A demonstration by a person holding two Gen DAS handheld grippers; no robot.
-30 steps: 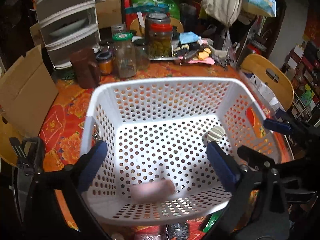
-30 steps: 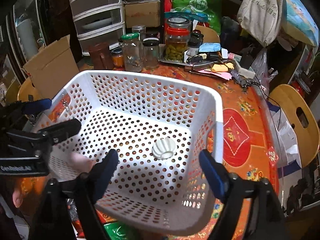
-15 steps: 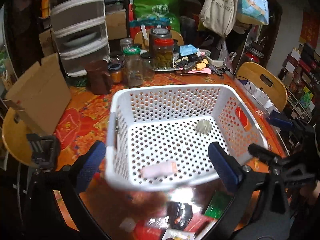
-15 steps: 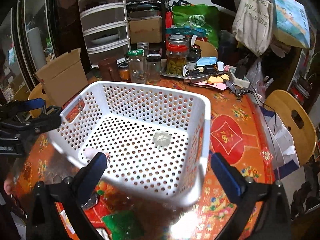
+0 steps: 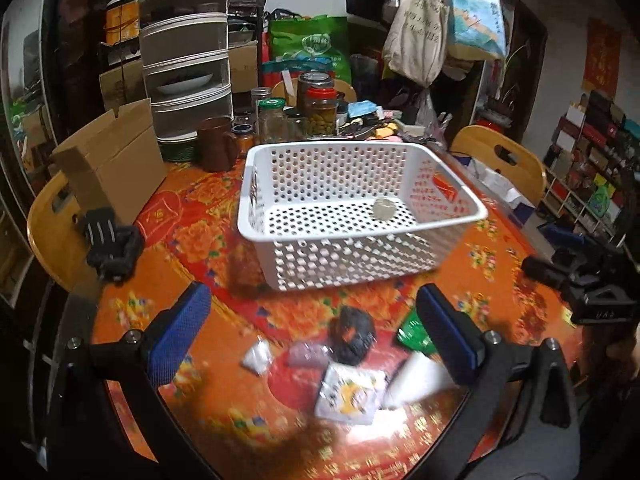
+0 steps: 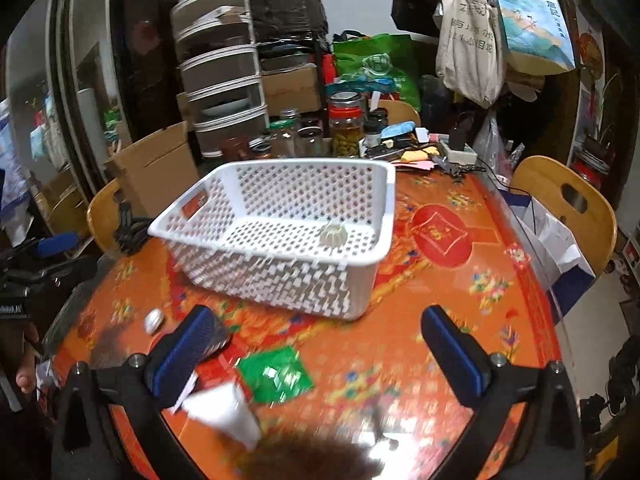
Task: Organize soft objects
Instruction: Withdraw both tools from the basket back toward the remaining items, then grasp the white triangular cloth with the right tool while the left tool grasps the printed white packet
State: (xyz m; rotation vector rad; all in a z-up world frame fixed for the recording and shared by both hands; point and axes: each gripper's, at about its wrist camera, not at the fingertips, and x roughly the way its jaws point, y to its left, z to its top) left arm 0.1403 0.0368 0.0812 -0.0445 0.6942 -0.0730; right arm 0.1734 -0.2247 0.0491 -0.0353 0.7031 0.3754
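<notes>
Soft objects are lying scattered on the near part of the orange flowered tabletop (image 5: 208, 240), and one pale ribbed ball (image 5: 384, 209) is sitting inside the white perforated basket (image 5: 340, 240), close to its right wall. The basket is standing on the tabletop beyond both tools.

The left wrist view is showing the fullest spread: a dark scrunchie-like ring (image 5: 354, 336), a small white packet (image 5: 258, 356), a yellow-printed white pouch (image 5: 350, 394), a purple piece too blurred to name (image 5: 308, 354), a green packet (image 5: 412, 334) and a white blurred item (image 5: 416, 376). The left tool (image 5: 312, 334) is hanging over them with its blue pads spread wide and nothing between them.

The right wrist view is adding a small white round thing (image 6: 154, 319) on the tabletop left of the basket, and is showing the green packet (image 6: 276, 374) more plainly. The right tool (image 6: 320, 354) is gaping at its widest, gripping nothing, having just finished opening. The person's hand is showing at that view's left edge.
</notes>
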